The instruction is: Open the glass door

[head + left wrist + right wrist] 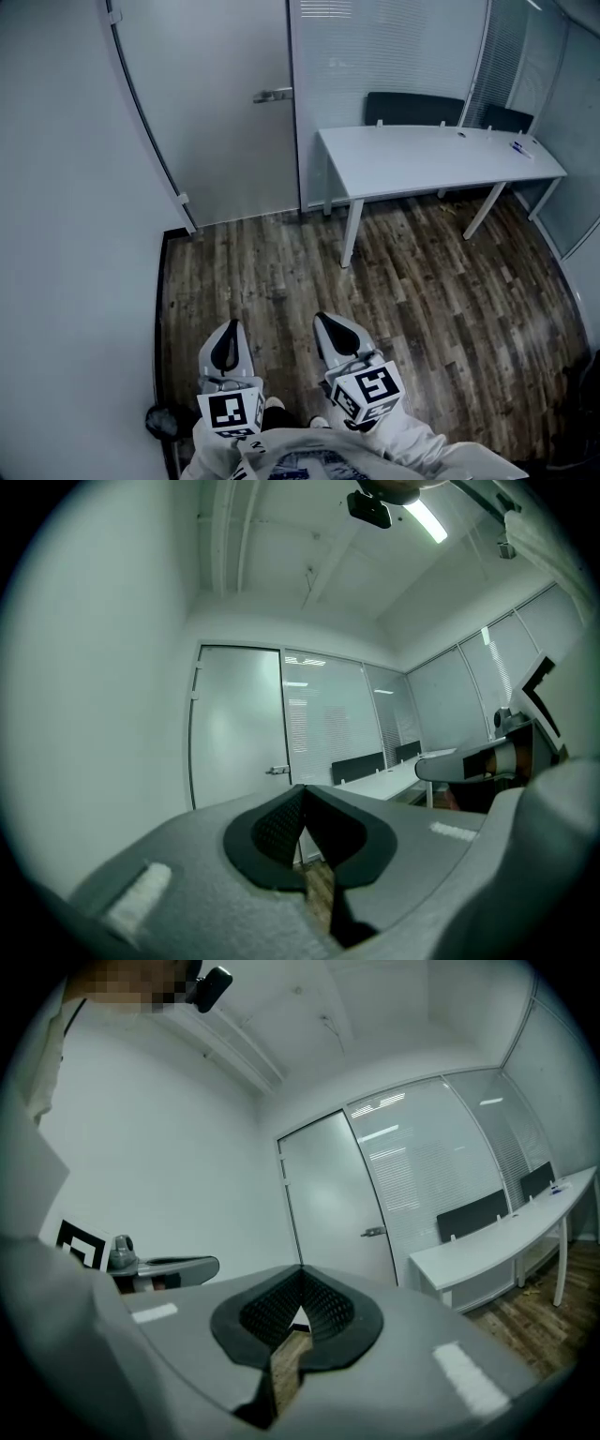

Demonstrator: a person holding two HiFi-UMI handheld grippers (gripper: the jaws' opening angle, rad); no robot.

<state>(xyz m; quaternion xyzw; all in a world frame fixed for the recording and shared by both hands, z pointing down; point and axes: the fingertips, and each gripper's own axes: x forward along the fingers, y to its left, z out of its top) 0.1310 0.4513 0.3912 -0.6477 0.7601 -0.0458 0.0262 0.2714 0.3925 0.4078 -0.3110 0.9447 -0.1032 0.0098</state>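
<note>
While held low and level near the person's body, left gripper [231, 328]: jaws pressed together, with nothing between them.
Right gripper [323, 323]: just beside the left gripper and not touching it. Its pads seem to meet at the tips, with a small gap behind them and nothing held.
Marker cubes [232, 411]: one on each gripper, at the end nearest the person, above pale sleeves [422, 450].
Floor [394, 309]: dark wood planks under both grippers, running on to the far wall.
Door [225, 122]: frosted glass, well ahead of the grippers and left of centre in the far wall. It sits flush in its frame, shut.
Handle [273, 95]: a metal lever at the door's right edge, lying level, with neither gripper near it.
Partition [384, 47]: glass with blinds, directly right of the door.
Table [431, 159]: white, on white legs, standing against the partition to the right of the door and well apart from the grippers.
Chairs [412, 108]: two dark backs behind the table.
Small thing [520, 147]: lies on the table's far right end, perhaps a pen, but it is too small to tell.
Wall [66, 234]: plain white, filling the left side.
</note>
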